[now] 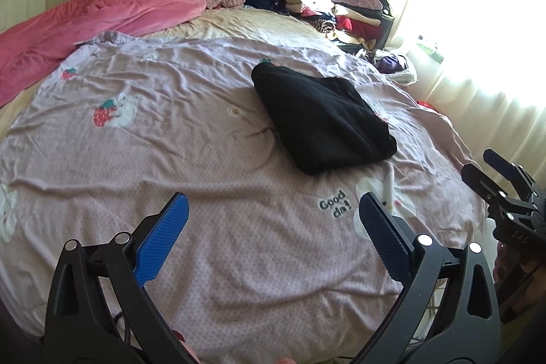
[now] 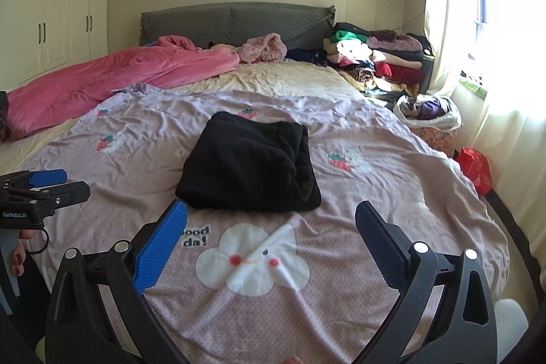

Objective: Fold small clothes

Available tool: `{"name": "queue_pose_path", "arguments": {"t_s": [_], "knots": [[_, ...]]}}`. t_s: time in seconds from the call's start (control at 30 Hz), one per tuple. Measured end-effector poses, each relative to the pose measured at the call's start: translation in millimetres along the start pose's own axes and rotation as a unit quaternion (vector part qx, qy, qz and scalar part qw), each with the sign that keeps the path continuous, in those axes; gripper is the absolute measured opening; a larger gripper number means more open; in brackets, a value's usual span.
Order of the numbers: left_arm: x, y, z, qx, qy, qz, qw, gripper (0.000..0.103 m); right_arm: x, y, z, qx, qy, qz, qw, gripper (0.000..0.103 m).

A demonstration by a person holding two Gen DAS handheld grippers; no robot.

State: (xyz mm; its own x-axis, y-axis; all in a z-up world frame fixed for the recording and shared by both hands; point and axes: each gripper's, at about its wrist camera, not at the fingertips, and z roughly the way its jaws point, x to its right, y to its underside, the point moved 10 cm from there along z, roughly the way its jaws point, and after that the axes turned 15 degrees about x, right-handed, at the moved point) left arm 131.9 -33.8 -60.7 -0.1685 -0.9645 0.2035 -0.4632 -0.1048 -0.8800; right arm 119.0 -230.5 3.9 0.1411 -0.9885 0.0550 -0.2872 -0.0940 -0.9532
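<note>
While both grippers hang over the near end of the bed, nothing is held in either. At the far left, a white wardrobe (image 2: 58, 12) lines the wall, and a pink quilt (image 2: 112, 81) lies bunched along the left side of the bed, reaching up toward the grey headboard (image 2: 235, 19). The left gripper (image 1: 273, 220) hovers above the lilac bedspread (image 1: 170, 159), its jaws spread wide apart with only the printed fabric between the blue pads; in the right wrist view it shows at the left edge, with a hand (image 2: 18, 256) under it. Toward the middle of the bedspread lies the black garment (image 2: 249, 162), folded into a thick, roughly square bundle and resting flat, clear of both grippers. Just in front of it are the words "Good da!" and a white cloud print (image 2: 252, 261). The right gripper (image 2: 271, 224) hangs above that cloud, its jaws likewise wide apart and empty, the garment's near edge just beyond its tips. Further right, a pile of clothes (image 2: 375, 57) is stacked by the headboard corner. A bag (image 2: 430, 111) of fabrics stands beside the bed, near the sunlit curtain (image 2: 505, 125).
</note>
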Motion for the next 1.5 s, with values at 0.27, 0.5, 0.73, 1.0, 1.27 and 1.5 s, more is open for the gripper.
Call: {"name": "queue_pose_path", "arguments": {"t_s": [0.27,0.5,0.73,1.0,1.27,1.5], "knots": [[-1.5,29.3,7.7,-0.027,0.0,0.001,0.9996,0.094,-7.9,46.2,5.6,-0.054,0.002,0.004,0.999,0.099],[-3.4,40.5,13.0,-0.037,-0.007,0.0,0.9993,0.094,-14.0,66.1,15.5,-0.072,0.006,0.005,0.997,0.099],[-2.1,38.6,13.1,-0.037,-0.006,-0.004,0.9993,0.094,-16.5,59.3,14.6,-0.064,0.003,0.001,0.998,0.099],[-0.6,38.8,11.8,-0.036,-0.005,-0.003,0.9993,0.094,-14.6,56.3,12.2,-0.063,0.007,0.002,0.998,0.099],[0.2,39.1,10.3,-0.039,-0.004,-0.006,0.9992,0.094,-15.0,56.7,9.4,-0.062,0.007,0.003,0.998,0.099],[0.6,37.7,10.5,-0.037,-0.003,-0.008,0.9993,0.094,-15.6,57.2,9.0,-0.063,0.005,0.002,0.998,0.099]]}}
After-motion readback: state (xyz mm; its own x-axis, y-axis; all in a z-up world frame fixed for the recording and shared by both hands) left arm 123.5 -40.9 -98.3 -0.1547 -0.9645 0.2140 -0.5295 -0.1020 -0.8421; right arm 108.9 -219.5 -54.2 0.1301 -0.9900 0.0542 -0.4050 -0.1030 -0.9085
